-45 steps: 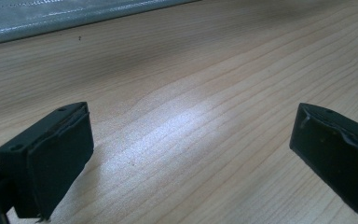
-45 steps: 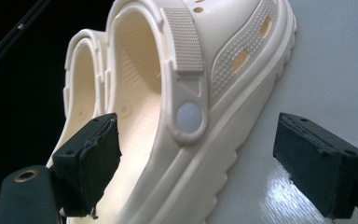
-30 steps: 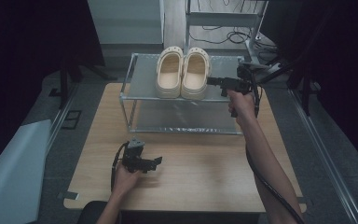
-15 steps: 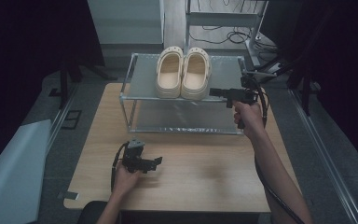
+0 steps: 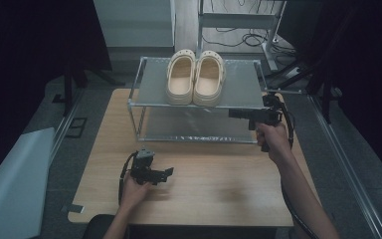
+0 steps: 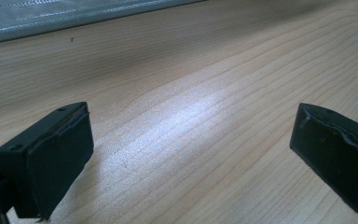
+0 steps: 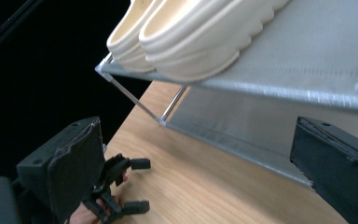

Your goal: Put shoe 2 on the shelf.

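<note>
A pair of cream, moulded-foam clogs with ridged soles (image 5: 195,78) is seen set side by side on the top shelf of a two-tier rack of thin metal rods and grey translucent panels (image 5: 238,84). The placing step is judged complete. The right gripper (image 5: 235,114), jaws spread and empty, is held beside the shelf; a clear retreat is called for next. The left gripper (image 5: 165,174), jaws spread, is rested on the pale wood-grain table (image 5: 219,189).

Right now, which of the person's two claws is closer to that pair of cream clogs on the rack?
The right claw. It hovers open by the rack's front right edge, just below and right of the clogs. The left claw rests open, low over the table, well in front of the rack.
</note>
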`<state>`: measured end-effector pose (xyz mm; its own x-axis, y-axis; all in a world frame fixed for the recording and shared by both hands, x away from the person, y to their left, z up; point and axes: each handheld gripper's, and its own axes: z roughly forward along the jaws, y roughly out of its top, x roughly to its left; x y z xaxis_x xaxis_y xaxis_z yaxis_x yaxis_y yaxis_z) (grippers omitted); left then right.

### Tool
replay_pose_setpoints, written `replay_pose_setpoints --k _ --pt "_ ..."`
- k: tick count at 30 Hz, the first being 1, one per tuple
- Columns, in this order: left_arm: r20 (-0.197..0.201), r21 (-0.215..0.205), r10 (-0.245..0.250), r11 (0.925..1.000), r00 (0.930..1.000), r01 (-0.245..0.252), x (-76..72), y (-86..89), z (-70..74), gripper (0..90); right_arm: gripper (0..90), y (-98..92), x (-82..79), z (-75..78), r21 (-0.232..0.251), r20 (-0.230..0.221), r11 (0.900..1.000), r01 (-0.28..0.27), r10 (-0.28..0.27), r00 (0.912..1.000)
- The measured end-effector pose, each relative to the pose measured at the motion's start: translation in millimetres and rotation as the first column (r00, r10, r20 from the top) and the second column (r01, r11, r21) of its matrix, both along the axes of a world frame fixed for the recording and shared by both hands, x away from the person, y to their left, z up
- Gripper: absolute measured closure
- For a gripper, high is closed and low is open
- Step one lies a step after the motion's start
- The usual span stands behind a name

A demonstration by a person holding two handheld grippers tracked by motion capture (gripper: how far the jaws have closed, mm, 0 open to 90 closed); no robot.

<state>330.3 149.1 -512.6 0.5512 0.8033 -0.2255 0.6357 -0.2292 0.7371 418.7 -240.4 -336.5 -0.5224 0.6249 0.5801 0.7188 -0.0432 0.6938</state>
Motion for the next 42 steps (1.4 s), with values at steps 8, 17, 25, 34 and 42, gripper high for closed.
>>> replay_pose_setpoints --k 8,17,25,34,42 --pt "0.001 0.000 0.002 1.0000 1.0000 -0.002 -0.1 0.3 -0.1 0.0 2.6 -10.9 -13.6 -14.7 -0.015 0.004 1.000 -0.017 0.018 0.9998" --pt "-0.001 0.001 0.002 1.0000 1.0000 -0.002 -0.3 -0.2 -0.5 0.0 2.6 -24.1 -26.6 -28.7 -0.033 0.007 0.999 -0.020 0.020 0.9998" --pt "-0.002 0.000 0.003 1.0000 1.0000 -0.003 -0.3 0.0 -0.6 0.0 2.6 -34.0 -33.3 -40.0 -0.043 0.009 0.999 -0.017 0.018 0.9998" --pt "-0.003 0.000 0.004 1.0000 1.0000 -0.004 -0.6 -0.1 -0.9 0.0 2.7 -47.6 -45.9 -50.1 -0.077 0.024 0.997 -0.011 0.013 0.9996" --pt "-0.002 0.004 0.001 1.0000 1.0000 -0.001 -0.9 -0.2 -1.1 0.0 0.8 -64.2 -58.3 -62.3 -0.097 0.034 0.995 0.013 -0.009 0.9994"
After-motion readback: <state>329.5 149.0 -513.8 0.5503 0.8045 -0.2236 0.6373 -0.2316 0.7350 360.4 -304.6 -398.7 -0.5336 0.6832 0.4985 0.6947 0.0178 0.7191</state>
